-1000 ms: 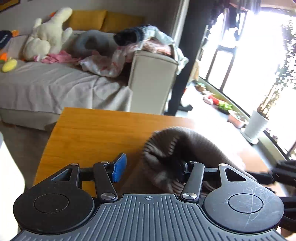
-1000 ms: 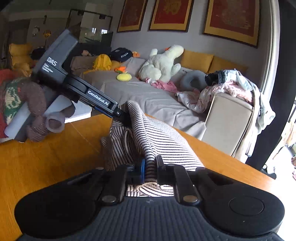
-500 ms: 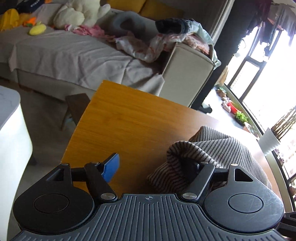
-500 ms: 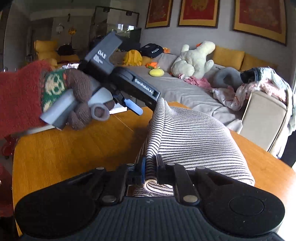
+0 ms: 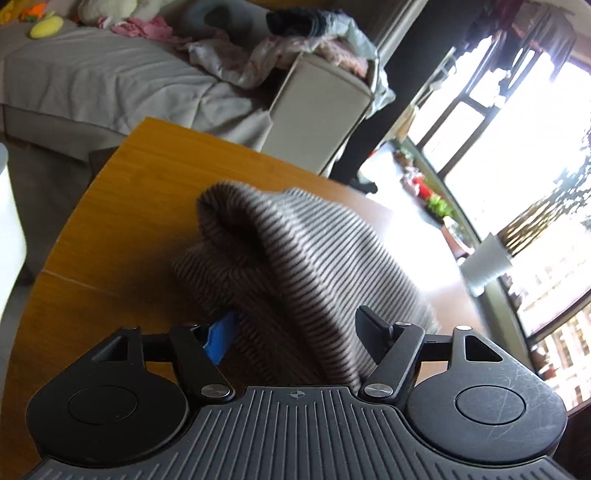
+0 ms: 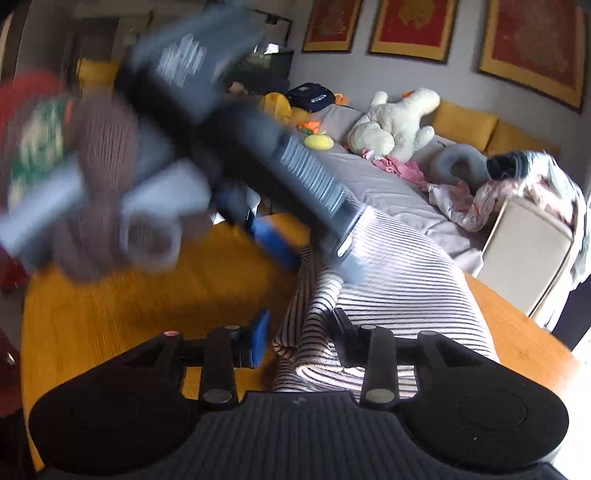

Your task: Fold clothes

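Right now the right gripper (image 6: 299, 341) jaws are opening, striped garment (image 6: 399, 280) edge loose between them; left gripper (image 5: 295, 332) jaws are apart and closing around the same cloth, pads not yet pressing. Risk: with neither gripping, the bunched fold may slump or spring open on the wooden table (image 6: 110, 314); the left gripper's blurred sweep could drag it crooked. Count: one striped garment mid-table, two grippers, one table. Far: one sofa (image 6: 388, 184), one plush toy (image 6: 395, 125), three framed pictures (image 6: 410, 26).
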The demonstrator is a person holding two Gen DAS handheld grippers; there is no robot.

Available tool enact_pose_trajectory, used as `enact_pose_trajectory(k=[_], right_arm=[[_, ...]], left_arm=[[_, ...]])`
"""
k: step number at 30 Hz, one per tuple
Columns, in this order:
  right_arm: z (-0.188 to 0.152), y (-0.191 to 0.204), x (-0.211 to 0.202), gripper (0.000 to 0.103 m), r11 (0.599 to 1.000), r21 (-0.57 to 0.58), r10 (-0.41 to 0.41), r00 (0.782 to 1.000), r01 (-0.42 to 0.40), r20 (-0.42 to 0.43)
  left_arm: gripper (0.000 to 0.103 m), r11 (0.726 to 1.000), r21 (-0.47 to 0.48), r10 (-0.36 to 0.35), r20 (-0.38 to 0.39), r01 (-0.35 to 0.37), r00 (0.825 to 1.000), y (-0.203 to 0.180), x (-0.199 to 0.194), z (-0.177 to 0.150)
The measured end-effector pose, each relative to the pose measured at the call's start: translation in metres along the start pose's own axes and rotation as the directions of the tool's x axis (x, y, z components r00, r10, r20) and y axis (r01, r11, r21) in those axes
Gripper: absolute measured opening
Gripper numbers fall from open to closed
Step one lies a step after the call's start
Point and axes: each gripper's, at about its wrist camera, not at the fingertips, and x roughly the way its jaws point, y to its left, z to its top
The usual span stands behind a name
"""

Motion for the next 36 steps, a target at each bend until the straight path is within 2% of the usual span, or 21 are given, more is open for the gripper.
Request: enact_pose_trajectory(k=[2,4,6,9,12,14,16,19,21,25,30,34,36], right_arm=[[0.004,-0.03,-0.02,0.042,0.993,0.113,0.036,0.999,-0.04,0.034],[0.008,-0.068,-0.037,0.087,0.973,0.228,0.005,0.997,-0.024,0.081],[0.01,-0.105,-0.035,0.097,0.949,0.316,-0.011,0.996,-0.016,0.086],[0.007,-0.154,-0.012,0.099,0.904,0.427,-0.007,0.999,-0.014,0.046],[-0.006,-0.175,0.028,0.099,0.876,0.482,0.016,0.999,0.0,-0.03],[-0.015,-0.181,0.051,0.098,0.852,0.522,0.075,0.995,-0.032,-0.062],[-0.027,-0.182,0.067,0.096,0.803,0.589,0.159,0.985,-0.092,-0.062],[-0.037,-0.176,0.073,0.079,0.751,0.638,0.247,0.968,-0.171,-0.031],[-0.038,-0.173,0.071,0.078,0.746,0.639,0.266,0.964,-0.189,-0.025],[-0.047,-0.172,0.054,0.078,0.73,0.661,0.257,0.966,-0.175,-0.029],[-0.055,-0.172,0.031,0.079,0.746,0.66,0.169,0.984,-0.092,-0.054],[-0.057,-0.168,0.027,0.099,0.76,0.649,0.089,0.993,-0.013,-0.083],[-0.057,-0.165,0.028,0.103,0.766,0.643,0.059,0.994,0.015,-0.093]], left_arm=[[0.072,1.0,-0.012,-0.003,-0.004,0.003,1.0,0.004,0.008,-0.006],[0.072,1.0,-0.005,-0.01,0.001,0.01,1.0,0.005,0.012,-0.008],[0.073,1.0,0.0,-0.018,0.002,0.018,1.0,0.005,0.015,-0.01],[0.074,0.999,-0.007,-0.035,0.006,0.035,0.999,0.009,0.017,-0.011],[0.079,0.997,-0.037,-0.061,0.0,0.061,0.998,0.019,0.017,-0.012],[0.079,0.995,-0.054,-0.086,-0.005,0.086,0.996,0.024,0.019,-0.012],[0.079,0.993,-0.051,-0.106,-0.005,0.106,0.994,0.026,0.023,-0.011],[0.079,0.99,-0.037,-0.134,-0.004,0.134,0.991,0.029,0.028,-0.01],[0.079,0.989,-0.024,-0.149,-0.003,0.149,0.989,0.029,0.032,-0.009],[0.08,0.987,0.013,-0.16,0.003,0.16,0.987,0.02,0.046,-0.004],[0.08,0.977,0.05,-0.205,-0.003,0.205,0.979,0.003,0.067,-0.002],[0.082,0.976,0.081,-0.203,0.008,0.202,0.979,-0.007,0.073,-0.005],[0.082,0.977,0.084,-0.199,0.01,0.197,0.98,-0.006,0.071,-0.006]])
